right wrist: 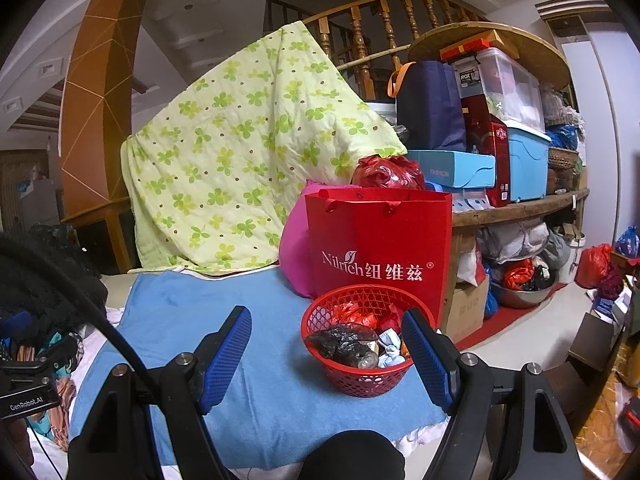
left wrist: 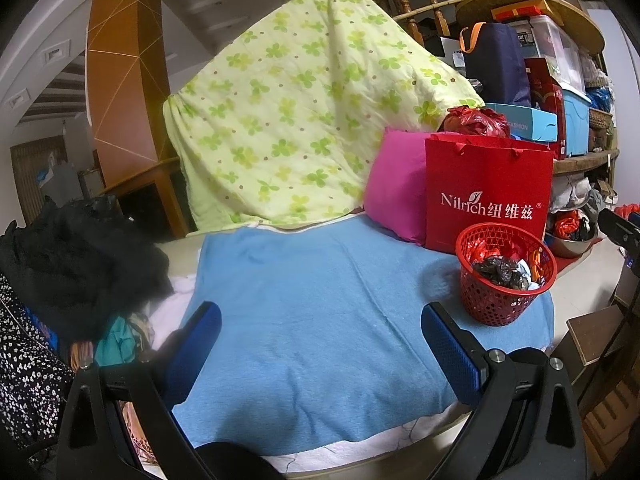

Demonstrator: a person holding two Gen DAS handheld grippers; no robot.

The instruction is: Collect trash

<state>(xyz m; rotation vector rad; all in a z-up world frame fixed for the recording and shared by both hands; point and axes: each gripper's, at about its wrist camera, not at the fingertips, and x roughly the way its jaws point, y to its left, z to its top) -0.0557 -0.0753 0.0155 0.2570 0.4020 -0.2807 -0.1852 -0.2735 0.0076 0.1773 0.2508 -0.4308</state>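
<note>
While both grippers hang wide open with nothing in them, the red basket (right wrist: 357,344) sits on the blue towel (right wrist: 264,360), full of crumpled trash (right wrist: 348,344). It is just ahead of the right gripper (right wrist: 330,360), by its right finger, and ahead and far right of the left gripper (left wrist: 322,356). I think the towel looks bare because the trash is already inside.

The left gripper (left wrist: 322,344) has black, angular plastic arms with triangular cut-outs; silver round screws sit at the joints; its fingers (left wrist: 450,346) carry blue, finely dimpled pads; the right gripper (right wrist: 326,350) is built alike; a black cable (right wrist: 100,316) curves beside it; white "GenRobot.AI" lettering marks a black mount (right wrist: 26,394).
</note>
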